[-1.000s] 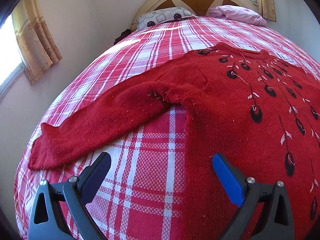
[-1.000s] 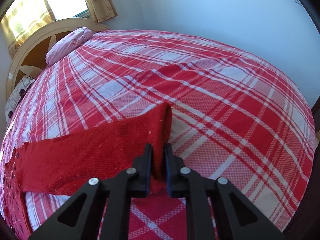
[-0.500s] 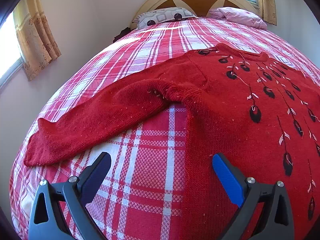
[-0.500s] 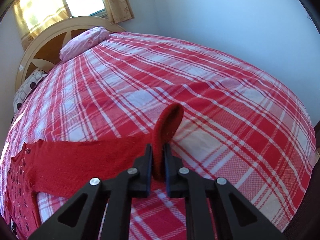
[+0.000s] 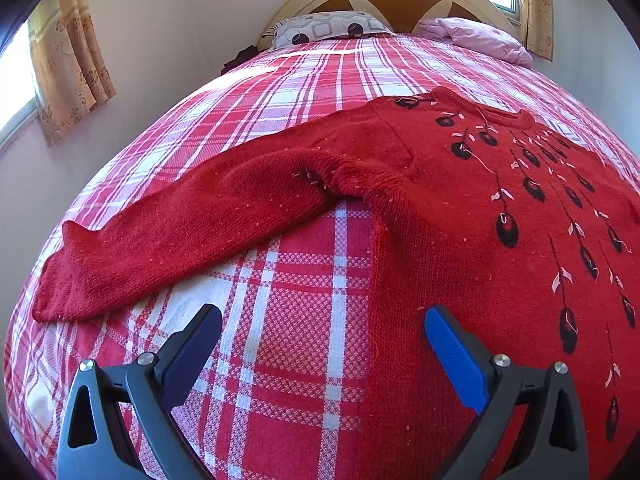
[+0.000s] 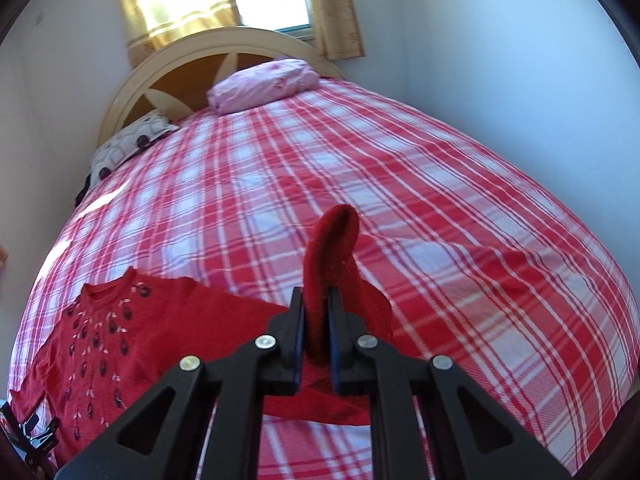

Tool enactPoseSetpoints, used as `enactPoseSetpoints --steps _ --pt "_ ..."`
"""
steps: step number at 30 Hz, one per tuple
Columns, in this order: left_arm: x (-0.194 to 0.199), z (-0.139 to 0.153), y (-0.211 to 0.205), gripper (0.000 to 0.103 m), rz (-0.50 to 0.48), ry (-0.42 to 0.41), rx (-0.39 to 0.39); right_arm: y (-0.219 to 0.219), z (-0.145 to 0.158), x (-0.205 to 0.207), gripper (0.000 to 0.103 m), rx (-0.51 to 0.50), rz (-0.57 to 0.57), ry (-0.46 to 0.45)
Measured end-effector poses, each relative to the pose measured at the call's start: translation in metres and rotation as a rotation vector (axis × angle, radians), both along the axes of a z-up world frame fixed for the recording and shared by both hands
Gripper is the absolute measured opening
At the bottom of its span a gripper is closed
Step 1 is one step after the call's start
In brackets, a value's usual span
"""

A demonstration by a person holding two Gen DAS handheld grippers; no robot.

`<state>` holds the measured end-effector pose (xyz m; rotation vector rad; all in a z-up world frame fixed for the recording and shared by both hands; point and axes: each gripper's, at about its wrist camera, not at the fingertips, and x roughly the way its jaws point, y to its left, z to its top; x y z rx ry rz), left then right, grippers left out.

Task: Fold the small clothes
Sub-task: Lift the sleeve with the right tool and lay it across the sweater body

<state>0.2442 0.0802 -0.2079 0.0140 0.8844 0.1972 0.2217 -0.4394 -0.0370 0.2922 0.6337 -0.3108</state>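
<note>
Plaid bed (image 5: 304, 360) carries our red knit sweater (image 5: 460, 240); right gripper (image 6: 316, 332) clamps its limp cuff (image 6: 334, 248), left gripper (image 5: 320, 344) gapes empty; soft, grip edges.

Red sweater (image 5: 460, 216) spread flat on plaid bedspread (image 5: 304, 352), sleeve (image 5: 180, 236) stretching left, left gripper (image 5: 320, 344) near, jaws wide apart over sweater's edge, patterned pillow (image 5: 328, 32) and pink pillow (image 5: 476, 38) far.

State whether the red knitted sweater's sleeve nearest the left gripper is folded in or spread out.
Spread out. The sleeve of the red knitted sweater lies flat on the red plaid bedspread, stretching away from the body, untouched by the open left gripper.
</note>
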Motion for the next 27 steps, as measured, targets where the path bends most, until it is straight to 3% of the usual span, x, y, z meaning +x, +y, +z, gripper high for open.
enactPoseSetpoints --steps 11,27 --pt "-0.001 -0.001 0.005 0.102 -0.01 0.002 -0.051 0.089 0.027 0.049 0.013 -0.068 0.19 -0.017" --pt "-0.004 0.0 0.01 0.102 -0.02 -0.004 -0.078 0.23 0.017 0.106 0.013 -0.14 0.446 -0.004"
